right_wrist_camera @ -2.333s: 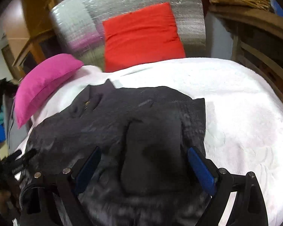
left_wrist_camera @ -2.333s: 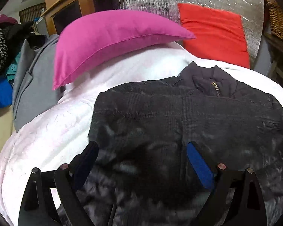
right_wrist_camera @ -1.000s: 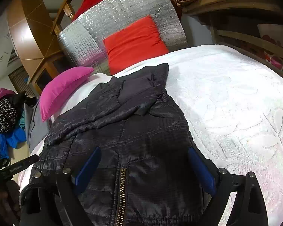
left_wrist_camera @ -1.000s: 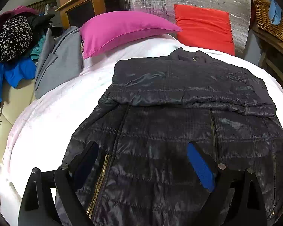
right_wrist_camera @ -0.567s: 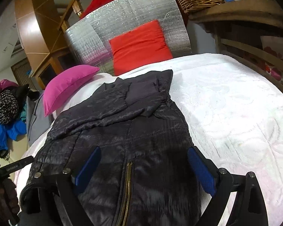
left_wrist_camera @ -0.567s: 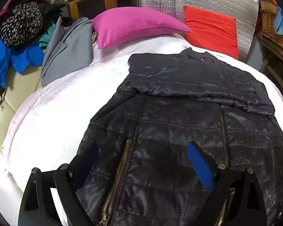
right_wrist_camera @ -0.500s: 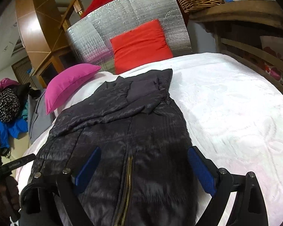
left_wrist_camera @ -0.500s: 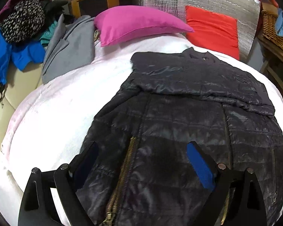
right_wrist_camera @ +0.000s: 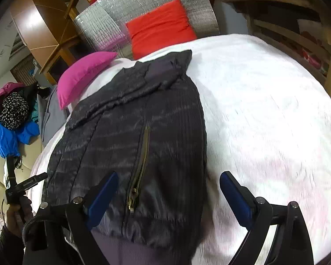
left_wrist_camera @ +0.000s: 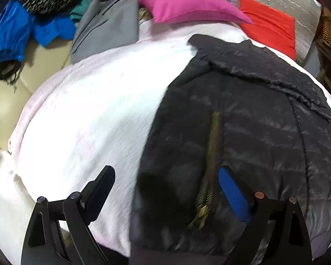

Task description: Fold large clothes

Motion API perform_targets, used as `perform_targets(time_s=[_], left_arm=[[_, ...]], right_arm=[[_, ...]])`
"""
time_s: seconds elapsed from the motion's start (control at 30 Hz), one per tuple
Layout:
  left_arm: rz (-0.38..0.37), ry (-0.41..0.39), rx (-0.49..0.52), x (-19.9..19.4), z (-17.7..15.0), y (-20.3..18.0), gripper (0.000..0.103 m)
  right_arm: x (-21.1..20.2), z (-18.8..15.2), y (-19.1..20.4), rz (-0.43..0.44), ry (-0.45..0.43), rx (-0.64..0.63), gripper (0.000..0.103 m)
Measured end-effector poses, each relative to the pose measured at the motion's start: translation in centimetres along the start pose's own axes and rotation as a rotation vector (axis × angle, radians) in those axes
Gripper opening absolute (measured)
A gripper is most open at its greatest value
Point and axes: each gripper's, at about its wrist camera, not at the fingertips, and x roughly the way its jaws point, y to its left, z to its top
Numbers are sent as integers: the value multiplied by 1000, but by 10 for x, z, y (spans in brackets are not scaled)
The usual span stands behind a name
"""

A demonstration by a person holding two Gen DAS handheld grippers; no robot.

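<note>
Left wrist view: left gripper [left_wrist_camera: 166,186] spread wide, holding nothing – low over the black jacket [left_wrist_camera: 242,119]'s hem corner on the white bedspread [left_wrist_camera: 88,114].

Right wrist view: right gripper [right_wrist_camera: 167,192] also wide open and empty, straddling the jacket's other edge – a hand [right_wrist_camera: 16,213] grips the other tool's handle.

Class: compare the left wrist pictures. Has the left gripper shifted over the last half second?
Yes. The left gripper has swung left: the black jacket, which lay centred between its fingers, now sits to the right, and bare white bedspread fills the left.
</note>
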Motion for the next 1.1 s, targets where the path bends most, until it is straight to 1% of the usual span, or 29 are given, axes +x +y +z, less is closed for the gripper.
perform_targets(time_s=[0.17,0.27,0.37,0.53,0.63,0.7,0.77,0.87,0.93,1.1], left_arm=[[-14,34,-17,4,-15,20,95],[-35,49,-28,6,-24,31,95],[-82,62,-40,3,-34,41,95],[-185,93,-49,2,-48,50,95],[-212,101,-48,3,-51,49,95],[-227,102,-47,2,-52,47,95],[-238,100,-40,0,-53,45,95],[-255,95,-22,-3,-53,42,95],[-257,93,-12,-3,-53,39,95],[-263,98,-14,3,-50,35,94]], right_arm=[[-2,-16,0,21,43,19,95],[-2,-25,1,44,71,22,95],[-3,-33,-1,54,99,26,95],[-6,-44,-7,81,124,52,95],[-3,-47,-8,75,138,54,95],[-2,-50,-10,92,151,70,95],[-3,-52,-9,130,155,80,94],[-2,-56,-7,161,166,80,91],[2,-59,-7,171,182,84,85],[7,-63,-5,160,191,85,75]])
